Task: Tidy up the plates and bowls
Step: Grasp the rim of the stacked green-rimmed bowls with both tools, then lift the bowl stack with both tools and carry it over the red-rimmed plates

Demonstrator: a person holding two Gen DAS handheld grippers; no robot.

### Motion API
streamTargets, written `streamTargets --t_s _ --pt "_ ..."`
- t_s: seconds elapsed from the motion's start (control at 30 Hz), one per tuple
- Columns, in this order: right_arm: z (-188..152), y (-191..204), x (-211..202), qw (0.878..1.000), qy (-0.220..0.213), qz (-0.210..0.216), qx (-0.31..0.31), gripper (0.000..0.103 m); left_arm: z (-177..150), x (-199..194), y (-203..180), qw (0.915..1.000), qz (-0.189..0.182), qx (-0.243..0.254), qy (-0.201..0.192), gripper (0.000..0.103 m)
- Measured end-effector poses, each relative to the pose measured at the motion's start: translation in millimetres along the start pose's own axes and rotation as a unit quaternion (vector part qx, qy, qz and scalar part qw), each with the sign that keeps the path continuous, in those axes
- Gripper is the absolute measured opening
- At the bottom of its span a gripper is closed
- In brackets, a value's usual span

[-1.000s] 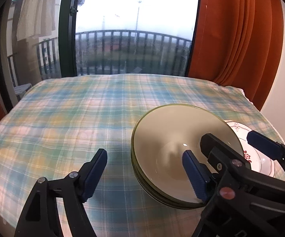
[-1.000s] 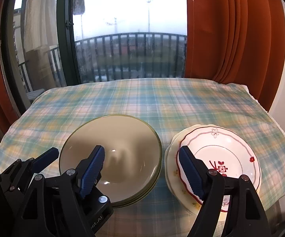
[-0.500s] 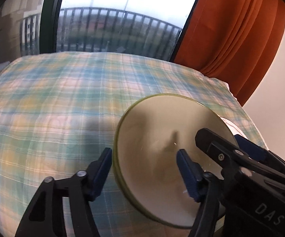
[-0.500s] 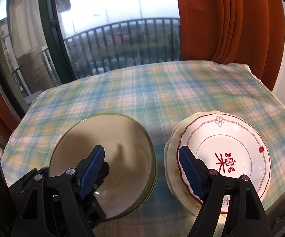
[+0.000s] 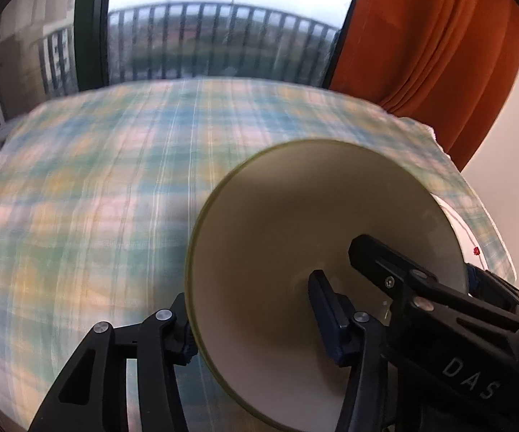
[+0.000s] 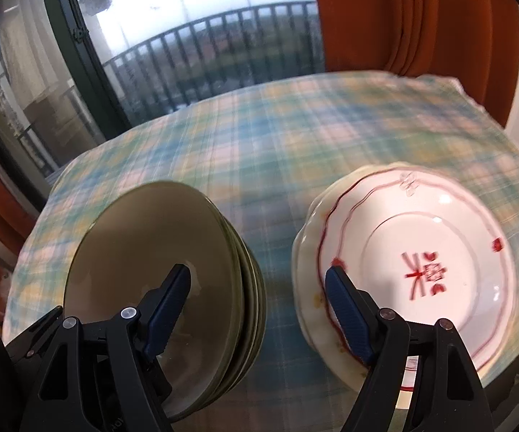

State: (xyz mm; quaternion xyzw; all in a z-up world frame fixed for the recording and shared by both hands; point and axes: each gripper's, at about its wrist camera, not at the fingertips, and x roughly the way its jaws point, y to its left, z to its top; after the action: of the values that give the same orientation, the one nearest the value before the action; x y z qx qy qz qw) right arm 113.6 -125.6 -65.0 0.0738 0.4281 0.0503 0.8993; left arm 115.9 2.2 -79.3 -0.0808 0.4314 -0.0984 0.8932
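a: two stacks sit on the plaid-clothed table (image 6: 259, 136): a stack of olive-green ceramic bowls (image 6: 158, 273) on the left, and just beside it a stack of white plates with red trim (image 6: 421, 270).

b: which step is in hand?

a: it looks like picking the top green bowl off its stack. the left gripper (image 5: 255, 327) straddles that bowl's near rim, one blue pad outside the wall and one inside. its jaws have just been closing, with the rim between them.

b: is the bowl held already?

a: the outer pad sits right at the wall, but the inner pad seems to stand off the surface, so i judge it not yet clamped. the gap is narrow, not wide.

b: and the other one?

a: the right gripper (image 6: 259, 306) is wide and holds nothing. it hangs over the gap between the stacks, one pad above the green bowls, the other above the edge of the plates.

b: how should the grasp be finished?

a: close squarely on the rim, deep enough that the glazed wall cannot slide out. then lift straight up, so the bowls underneath do not drag along. keep the right gripper clear of the plates meanwhile.
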Motion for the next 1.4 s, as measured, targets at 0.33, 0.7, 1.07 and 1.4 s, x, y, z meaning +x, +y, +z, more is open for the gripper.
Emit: streamTargets --t_s 0.33,0.7,1.07,1.4 --pt "5 4 9 0.999 0.034 0.040 0.001 0.060 4 1 -2 0.9993 0.036 0.000 0.011 0.048" --pt "10 1 29 0.995 0.070 0.066 0.040 0.045 9 5 -5 0.9990 0.041 0.013 0.012 0.046" --pt "7 12 19 0.997 0.071 0.032 0.023 0.045 7 -1 1 0.9993 0.028 0.001 0.026 0.045" --pt "10 12 -5 0.998 0.050 0.034 0.025 0.045 12 -25 -10 0.9997 0.021 0.009 -0.008 0.045"
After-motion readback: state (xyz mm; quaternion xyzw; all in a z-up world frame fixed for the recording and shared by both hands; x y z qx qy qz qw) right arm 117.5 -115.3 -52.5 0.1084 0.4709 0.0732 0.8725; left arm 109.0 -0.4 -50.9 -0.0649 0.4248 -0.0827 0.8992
